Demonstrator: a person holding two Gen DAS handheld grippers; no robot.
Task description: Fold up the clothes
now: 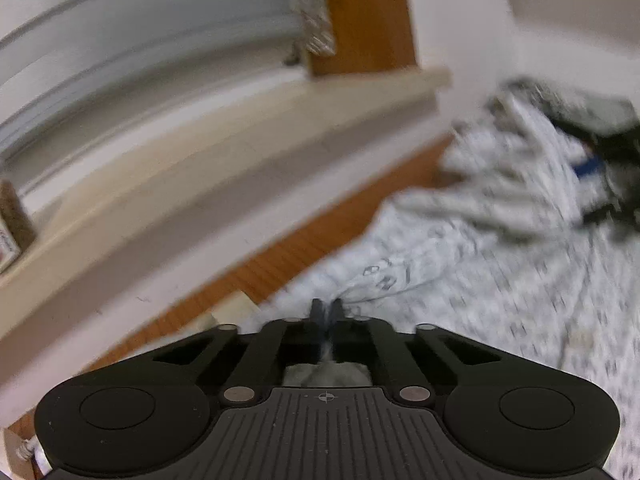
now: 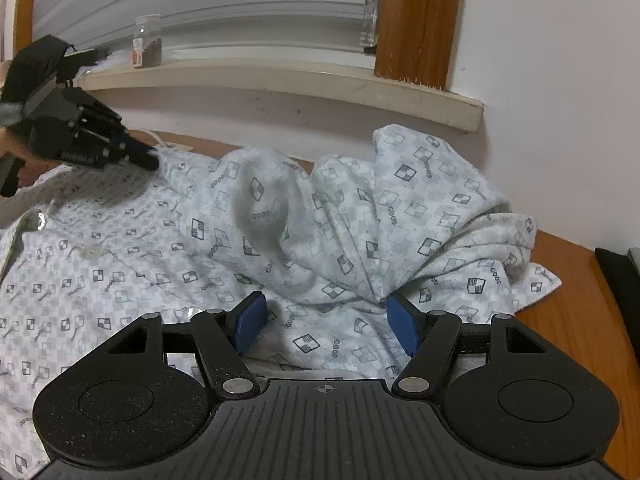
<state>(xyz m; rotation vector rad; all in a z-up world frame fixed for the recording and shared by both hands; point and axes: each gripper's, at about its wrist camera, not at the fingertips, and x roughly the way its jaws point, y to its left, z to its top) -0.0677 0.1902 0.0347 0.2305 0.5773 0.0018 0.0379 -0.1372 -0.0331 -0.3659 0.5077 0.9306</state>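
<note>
A patterned white shirt sprawls across the wooden table in front of you, pushed up against the wall below a pale window sill. Its long axis runs left to right in the right wrist view: the buttoned front lies fairly flat toward the left, a button showing there, while the right-hand part is heaped into a tall bunch of folds that rises against the wall. One edge of cloth trails out onto bare wood at the far right. Your left tongs sit at the shirt's upper left edge near the wall; the left wrist view, blurred, shows them pinched together on a fold of the fabric, cloth gathered between the dark fingers. Your right tongs stand wide apart low over the shirt at the foot of the heap, with patterned cloth lying under the gap; the right blue pad is against the base of the bunched folds and the left pad is clear of them, so nothing is gripped. On the sill, a small glass jar stands upright with brown contents.
</note>
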